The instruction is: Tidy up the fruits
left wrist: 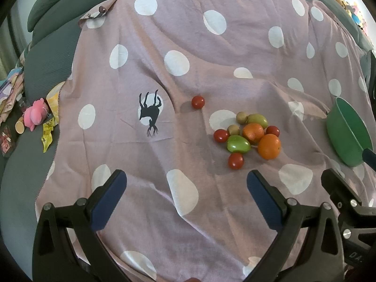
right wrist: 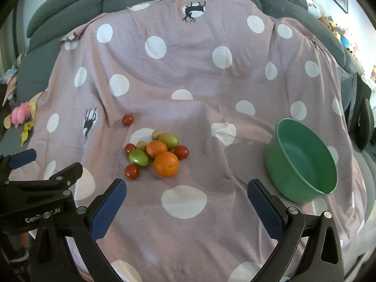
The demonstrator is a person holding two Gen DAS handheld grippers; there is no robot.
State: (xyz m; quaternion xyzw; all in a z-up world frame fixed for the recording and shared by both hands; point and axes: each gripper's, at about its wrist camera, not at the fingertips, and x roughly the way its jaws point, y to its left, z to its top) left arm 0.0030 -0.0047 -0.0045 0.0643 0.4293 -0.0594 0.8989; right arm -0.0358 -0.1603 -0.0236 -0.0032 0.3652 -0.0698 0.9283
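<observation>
Starting with the left wrist view: left tongs [left wrist: 186, 189] spread wide, nothing between the blue pads, hovering over the dotted purple blanket [left wrist: 145, 155]. Fruit pile [left wrist: 249, 136] sits ahead and a bit right of the tongs, all on the blanket: two oranges touching, front orange [left wrist: 269, 146] nearest the right pad; green fruit [left wrist: 237, 143] beside them; small red tomatoes around the edge, nearest tomato [left wrist: 236, 161] just ahead of the right pad. One stray tomato [left wrist: 197, 102] lies apart, farther ahead, left of the pile. Green bowl [left wrist: 345, 136] far right of the tongs, only partly in frame; what shows of its inside holds no fruit.

Right wrist view: right tongs [right wrist: 187, 190] also spread wide, holding nothing. Pile is ahead and left of these tongs, front orange [right wrist: 166, 164] closest. Green bowl [right wrist: 303, 162] ahead and right, just past the right pad, tilted toward the camera, inside bare. Left tongs [right wrist: 23, 164] visible at far left edge.

Progress judgement: nothing sorted, assuming the bowl is the target. All visible fruit still lies on the blanket, bowl has none, no grasp begun. Whole task remains, including the stray tomato.
</observation>
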